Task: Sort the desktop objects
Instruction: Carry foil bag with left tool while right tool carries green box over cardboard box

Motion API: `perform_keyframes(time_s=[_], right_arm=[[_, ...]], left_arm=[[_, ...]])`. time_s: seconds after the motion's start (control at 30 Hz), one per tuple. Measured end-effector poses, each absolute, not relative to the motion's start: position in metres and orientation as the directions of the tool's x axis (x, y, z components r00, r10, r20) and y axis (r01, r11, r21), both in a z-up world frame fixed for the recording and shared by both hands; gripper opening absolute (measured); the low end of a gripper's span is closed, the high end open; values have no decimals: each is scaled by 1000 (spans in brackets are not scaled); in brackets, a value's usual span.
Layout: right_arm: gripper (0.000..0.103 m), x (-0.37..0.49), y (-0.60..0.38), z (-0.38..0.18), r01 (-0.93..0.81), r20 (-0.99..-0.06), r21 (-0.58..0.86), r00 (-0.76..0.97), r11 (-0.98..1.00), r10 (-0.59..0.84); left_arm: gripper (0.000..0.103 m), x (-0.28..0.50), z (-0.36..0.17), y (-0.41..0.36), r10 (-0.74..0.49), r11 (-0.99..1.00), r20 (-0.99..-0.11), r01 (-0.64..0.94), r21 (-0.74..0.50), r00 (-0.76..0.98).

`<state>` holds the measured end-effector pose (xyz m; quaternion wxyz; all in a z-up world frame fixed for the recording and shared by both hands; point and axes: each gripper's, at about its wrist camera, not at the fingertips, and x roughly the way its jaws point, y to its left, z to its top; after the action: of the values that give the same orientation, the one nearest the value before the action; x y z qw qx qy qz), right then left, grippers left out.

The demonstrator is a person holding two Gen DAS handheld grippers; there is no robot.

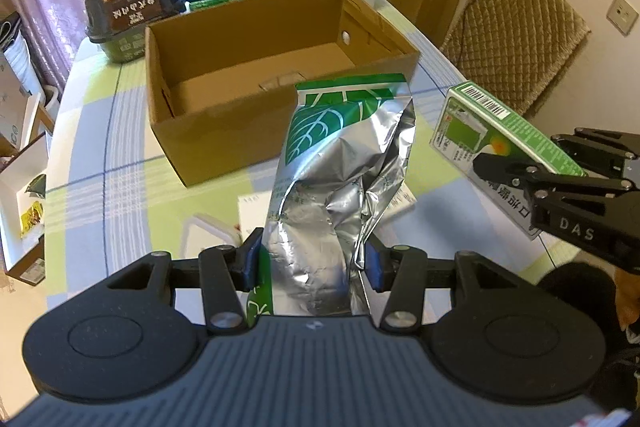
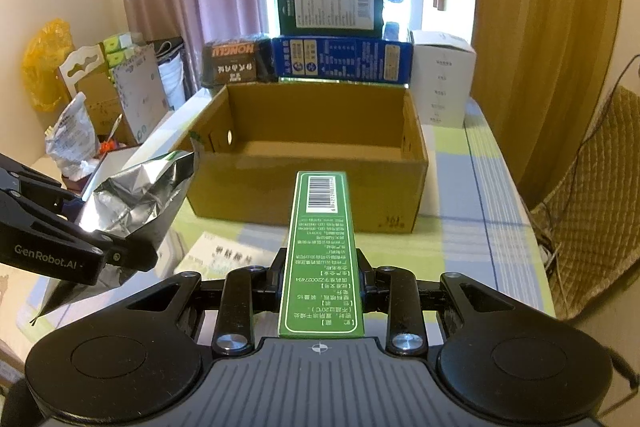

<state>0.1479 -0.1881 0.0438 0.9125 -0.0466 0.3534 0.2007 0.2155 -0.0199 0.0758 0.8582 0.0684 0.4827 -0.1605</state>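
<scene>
The left gripper (image 1: 312, 259) was clamped on a crumpled foil pouch (image 1: 340, 163) at frame centre, the right gripper (image 2: 320, 281) on a slim green carton (image 2: 320, 251). Both hung short of the open cardboard box (image 2: 312, 163) in the upper middle (apparently empty). Best to carry each over the near wall, lower it inside, then release one at a time so they would not collide.

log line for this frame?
left tool: shut on foil pouch | right tool: shut on green box | cardboard box: empty, ahead
</scene>
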Motion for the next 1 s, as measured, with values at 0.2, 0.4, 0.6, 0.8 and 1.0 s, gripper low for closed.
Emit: perform_keyframes(time_s=[0.2,0.4,0.6,0.8,1.0], right_arm=[[28,189,-179,58,-407,-650,63,676,911,347],[28,246,-169,63,-411,-646,85,671,908,364],[28,297,-157,59,-412,-644,45,685,910,342],[28,334,-150,52,-422,-645,25,686,906,337],[28,361,-146,39,-425,-659,11,678,905,326]], left_arm=[[44,255,82,-14,-202,944,-844,329,-32,497],[44,308,88,-10,-193,944,-837,329,-16,512],[44,359,85,-11,-181,943,-836,333,2,518],[44,397,75,-11,-171,947,-833,321,8,526],[44,424,63,-12,-178,951,-832,309,-8,526]])
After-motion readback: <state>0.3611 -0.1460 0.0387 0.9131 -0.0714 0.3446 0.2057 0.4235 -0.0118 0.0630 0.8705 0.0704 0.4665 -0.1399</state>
